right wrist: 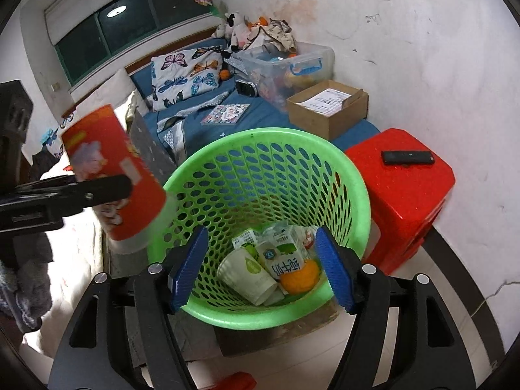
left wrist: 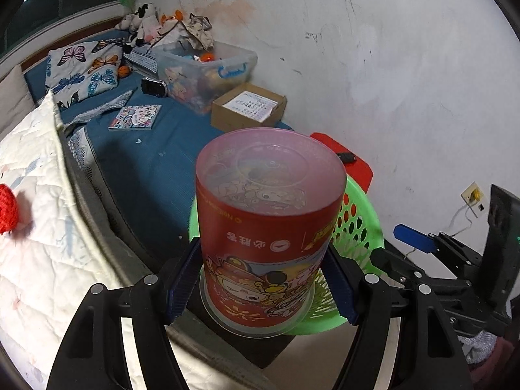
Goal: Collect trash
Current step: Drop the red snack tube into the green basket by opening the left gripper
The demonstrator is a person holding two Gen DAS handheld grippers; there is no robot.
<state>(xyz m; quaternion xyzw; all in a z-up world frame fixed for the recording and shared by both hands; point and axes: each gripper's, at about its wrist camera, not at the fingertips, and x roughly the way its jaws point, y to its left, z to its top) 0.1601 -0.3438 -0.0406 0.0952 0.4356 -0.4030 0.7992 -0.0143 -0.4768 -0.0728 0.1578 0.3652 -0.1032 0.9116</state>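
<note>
My left gripper (left wrist: 263, 279) is shut on a red cartoon-printed paper tub (left wrist: 269, 227), held upside down above the left rim of the green mesh waste basket (left wrist: 357, 224). In the right wrist view the tub (right wrist: 113, 172) hangs left of the basket (right wrist: 260, 149), pinched by the left gripper's black finger. My right gripper (right wrist: 261, 265) is open and empty over the basket's near rim. Inside the basket lie a white paper cup (right wrist: 247, 274), milk cartons (right wrist: 282, 253) and an orange object (right wrist: 299, 278).
A red plastic stool (right wrist: 403, 191) with a black remote (right wrist: 408, 157) stands right of the basket. Behind is a bed with a blue sheet (right wrist: 260, 113), a cardboard box (right wrist: 328, 107), a clear toy bin (right wrist: 286, 65), a book and pillows. A red net ball (left wrist: 6, 209) lies on the white quilt.
</note>
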